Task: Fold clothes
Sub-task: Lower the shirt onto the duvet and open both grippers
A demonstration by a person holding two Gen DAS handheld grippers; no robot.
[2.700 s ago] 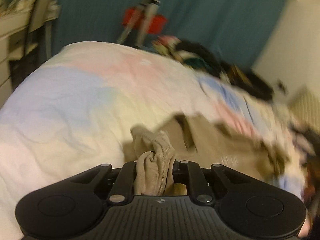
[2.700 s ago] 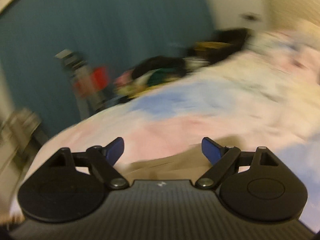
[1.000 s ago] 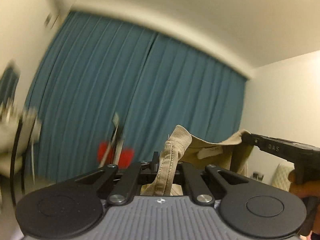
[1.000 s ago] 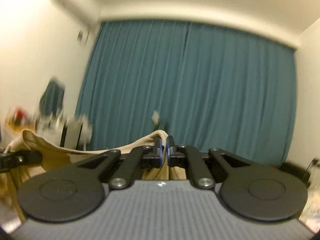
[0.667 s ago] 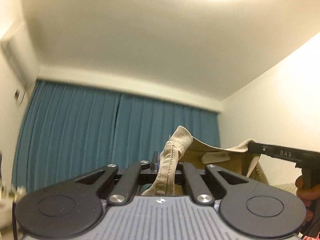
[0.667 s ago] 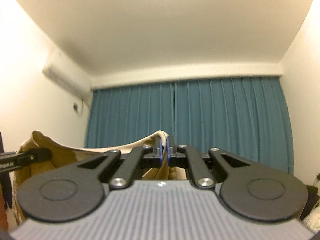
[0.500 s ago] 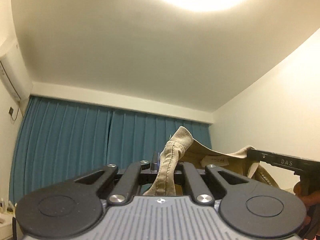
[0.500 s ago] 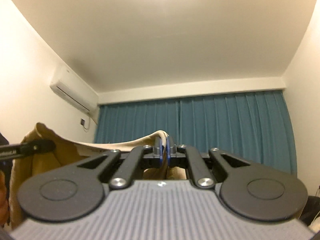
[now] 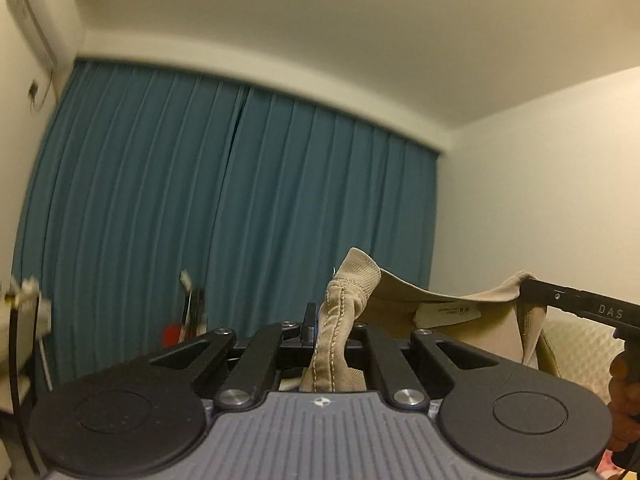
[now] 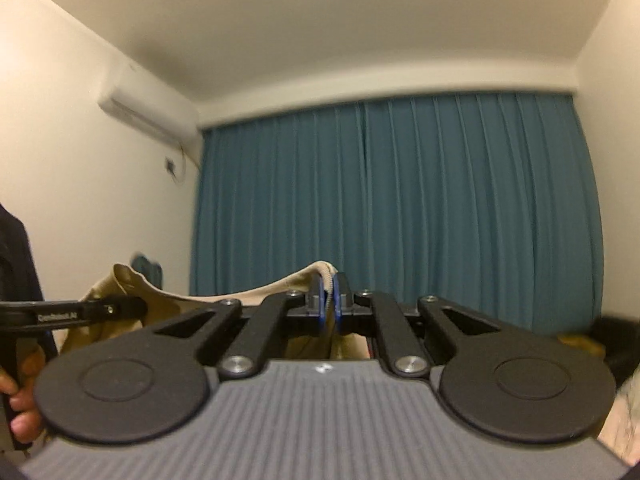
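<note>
- The left gripper (image 9: 334, 326) is clamped on a bunched, stitched edge of the beige knit garment (image 9: 340, 328); the ribbed hem pokes up above the fingers and folds over to the right.
- The right gripper (image 10: 329, 305) has its blue-padded fingers (image 10: 320, 300) pressed together on another edge of the same garment (image 10: 308, 276), a thin band of cloth showing in the narrow slit between them.
- The garment is held up in the air between the two grippers. In the left wrist view it runs as a sagging band to the right, a white sewn-in label (image 9: 446, 314) showing on its inner face, and reaches the tip of the other black gripper at the right edge.
- In the right wrist view the cloth runs leftward to the other gripper's black finger, where a loose beige lobe rises above it.
- A bare hand (image 10: 20, 396) grips the handle at the left edge of the right wrist view; another hand (image 9: 626, 396) shows at the right edge of the left wrist view.
- Behind both stands a pleated teal curtain (image 10: 400, 208) from ceiling down.
- A white wall-mounted air conditioner (image 10: 148, 114) sits high on the left wall beside the curtain.
- Low on the left of the left wrist view, a blurred red object (image 9: 174, 334) shows before the curtain.
</note>
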